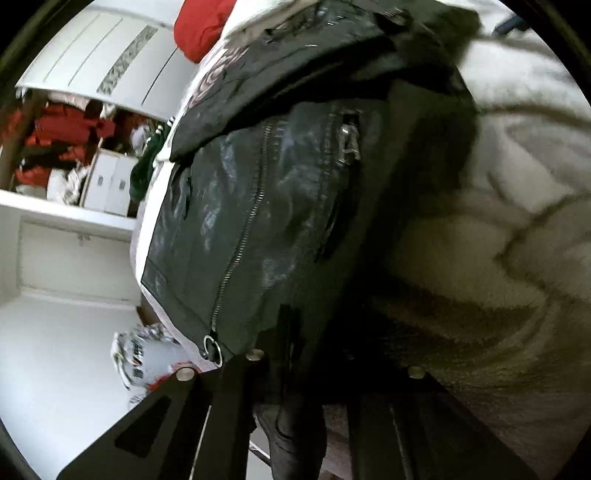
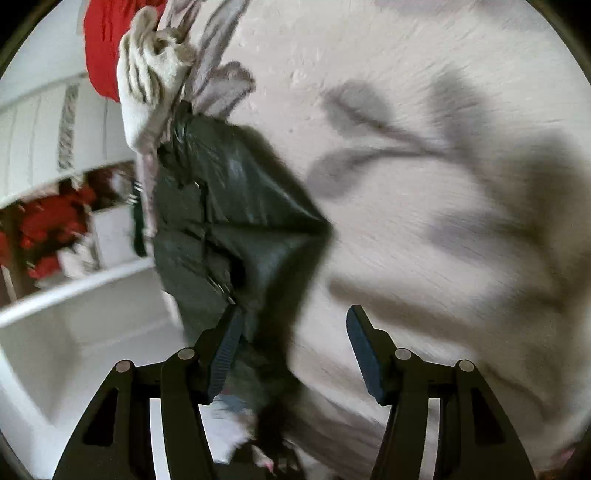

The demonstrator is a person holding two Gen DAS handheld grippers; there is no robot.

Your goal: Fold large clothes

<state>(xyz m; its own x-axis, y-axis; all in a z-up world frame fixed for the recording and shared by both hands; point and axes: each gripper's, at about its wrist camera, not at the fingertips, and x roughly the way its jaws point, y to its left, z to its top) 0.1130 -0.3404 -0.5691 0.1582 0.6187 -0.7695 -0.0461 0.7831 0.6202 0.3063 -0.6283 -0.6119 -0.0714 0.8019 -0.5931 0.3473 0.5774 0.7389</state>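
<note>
Here, the left wrist view showed a dark green jacket [image 1: 258,206] of shiny, leather-like material spread over a pale bedspread [image 1: 524,155] printed with grey leaf shapes. A metal zip [image 1: 240,254] ran diagonally down the garment's front to a ring pull [image 1: 212,345] near its lower edge, and a second, shorter zip [image 1: 349,138] lay higher and to the right. The left gripper [image 1: 295,369] stood with its jaws drawn together; dark fabric lay right at its fingers, though shadow hid whether any of it was pinched between the pads. A red cloth [image 1: 203,26] lay at the far edge of the bed, and white cabinets [image 1: 92,66] with red garments [image 1: 62,136] behind them filled the left of the view.

In the right wrist view, the same jacket [image 2: 229,221] lay bunched along the left edge of the bedspread [image 2: 424,92], one fold rising to a point toward the middle. The right gripper [image 2: 293,332] held its jaws partly apart, the left finger [image 2: 225,354] touching or just over the jacket's edge, the right finger [image 2: 365,358] over bare bedspread; nothing was clamped. A cream striped cloth [image 2: 151,74] lay crumpled beyond the jacket, beside the red cloth [image 2: 103,44]. Motion blur softened much of this view.
</note>
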